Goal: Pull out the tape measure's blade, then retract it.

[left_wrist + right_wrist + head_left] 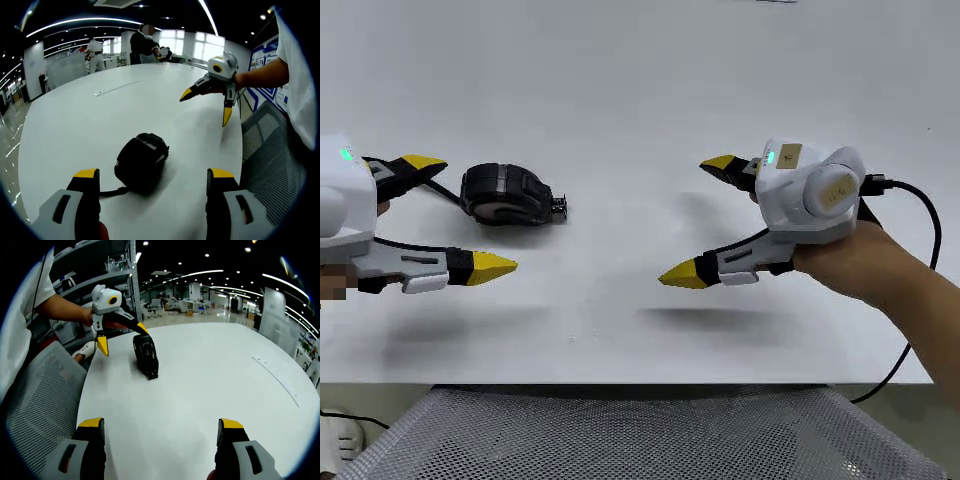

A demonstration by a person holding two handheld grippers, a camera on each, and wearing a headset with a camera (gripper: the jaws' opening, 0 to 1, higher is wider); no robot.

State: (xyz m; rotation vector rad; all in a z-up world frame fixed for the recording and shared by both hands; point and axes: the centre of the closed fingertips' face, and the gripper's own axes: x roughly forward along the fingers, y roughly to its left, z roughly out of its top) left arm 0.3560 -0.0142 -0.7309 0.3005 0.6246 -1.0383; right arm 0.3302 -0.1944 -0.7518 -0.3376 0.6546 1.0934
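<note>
Since both my claws hang spread above the table with nothing between their tips, I judge the task to stand at its very start, the blade not yet drawn. Nearest me, below the table's edge, shows the grey mesh chair. Just past that edge my left claw is released, its jaws wide. My right claw is likewise released and empty, and its black cable loops down toward me. The two claws are well apart and face each other across the bare white table.

A little farther in, the tape measure lies on the table within the spread of my left jaws, touching neither as far as I can tell. Its thin black strap runs toward my far left jaw. The blade's hook sits snug at the case mouth and points toward my right claw, so the blade is fully in.

The next move, as I reckon it, is to close my left claw on the case to steady it, then bring my right claw across and pinch the hook. That pinch calls for care, since the hook is slight and lies low against the table, and a loose left hold would let the case slide when I pull. Far across the table lies a pale flat strip
</note>
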